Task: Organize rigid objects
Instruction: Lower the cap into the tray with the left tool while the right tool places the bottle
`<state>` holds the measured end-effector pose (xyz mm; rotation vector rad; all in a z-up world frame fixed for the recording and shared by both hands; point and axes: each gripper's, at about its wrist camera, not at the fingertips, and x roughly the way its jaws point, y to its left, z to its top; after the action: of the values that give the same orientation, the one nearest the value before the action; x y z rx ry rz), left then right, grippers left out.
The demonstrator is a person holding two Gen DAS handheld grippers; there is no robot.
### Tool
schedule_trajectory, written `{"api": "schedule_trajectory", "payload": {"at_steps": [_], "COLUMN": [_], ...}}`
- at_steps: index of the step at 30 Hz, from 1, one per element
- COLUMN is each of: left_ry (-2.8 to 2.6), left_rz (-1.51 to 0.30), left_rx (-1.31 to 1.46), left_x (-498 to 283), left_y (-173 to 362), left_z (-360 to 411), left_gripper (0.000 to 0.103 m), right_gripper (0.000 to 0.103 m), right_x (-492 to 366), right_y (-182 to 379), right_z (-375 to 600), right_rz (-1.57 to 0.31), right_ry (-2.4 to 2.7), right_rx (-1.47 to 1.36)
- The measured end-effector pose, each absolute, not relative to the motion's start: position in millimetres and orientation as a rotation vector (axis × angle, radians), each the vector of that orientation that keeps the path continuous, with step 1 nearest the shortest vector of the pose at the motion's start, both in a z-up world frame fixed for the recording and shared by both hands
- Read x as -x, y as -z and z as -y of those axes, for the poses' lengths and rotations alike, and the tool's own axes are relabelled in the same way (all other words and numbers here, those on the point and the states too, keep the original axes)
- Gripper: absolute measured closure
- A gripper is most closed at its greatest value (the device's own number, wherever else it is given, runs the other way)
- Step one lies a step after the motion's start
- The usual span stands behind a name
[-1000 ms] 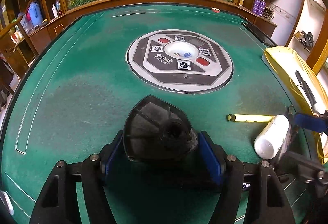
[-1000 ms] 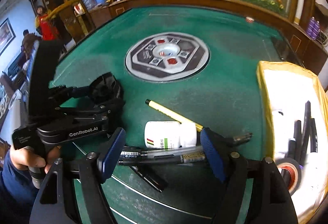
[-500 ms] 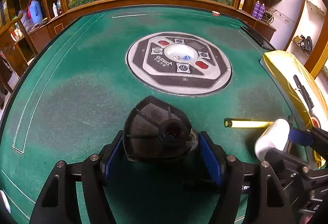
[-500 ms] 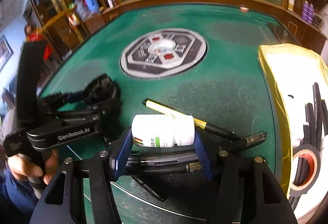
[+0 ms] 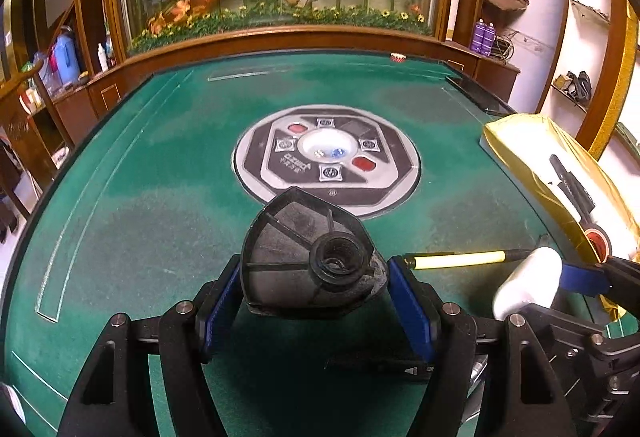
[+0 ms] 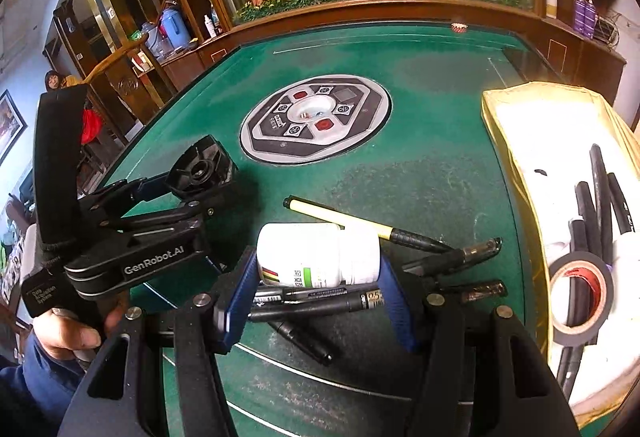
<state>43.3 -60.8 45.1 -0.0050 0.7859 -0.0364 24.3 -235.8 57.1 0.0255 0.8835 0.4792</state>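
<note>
Green felt worktop (image 6: 420,173), worn pale in patches, with a round grey-and-black control panel (image 5: 326,161) sunk in its centre.

Left gripper (image 5: 316,293) is angling down at the felt, its blue-padded jaws grasping a black ribbed plastic part (image 5: 296,257), wedge-shaped with a round threaded socket. In the right view a hand (image 6: 68,333) in a blue sleeve is gripping its handle.

Right gripper (image 6: 320,289) is also tilting downward, jaws clenching a white plastic bottle (image 6: 316,255), a smooth cylinder lying on its side, label facing up, just above a pile of black pens (image 6: 320,301).

A slim yellow pen (image 6: 340,217) is lying on the felt just behind the bottle. At the worktop's right edge, a gold-rimmed box (image 6: 516,165) with a white lining is holding more black pens and a roll of black tape (image 6: 580,293).
</note>
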Motion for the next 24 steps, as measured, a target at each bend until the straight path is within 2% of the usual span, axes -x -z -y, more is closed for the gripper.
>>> {"api": "schedule_trajectory", "payload": {"at_steps": [24], "left_ry": [0.094], "left_rz": [-0.721], "left_rx": [-0.015], "left_x": [-28], "left_y": [-66], "left_z": [93], "left_gripper": [0.028], "right_gripper": [0.045], "right_x": [3], "right_y": [-82], "right_z": [301], "right_rz": [-0.811], "right_ry": [-0.369], "right_rx": [-0.140]}}
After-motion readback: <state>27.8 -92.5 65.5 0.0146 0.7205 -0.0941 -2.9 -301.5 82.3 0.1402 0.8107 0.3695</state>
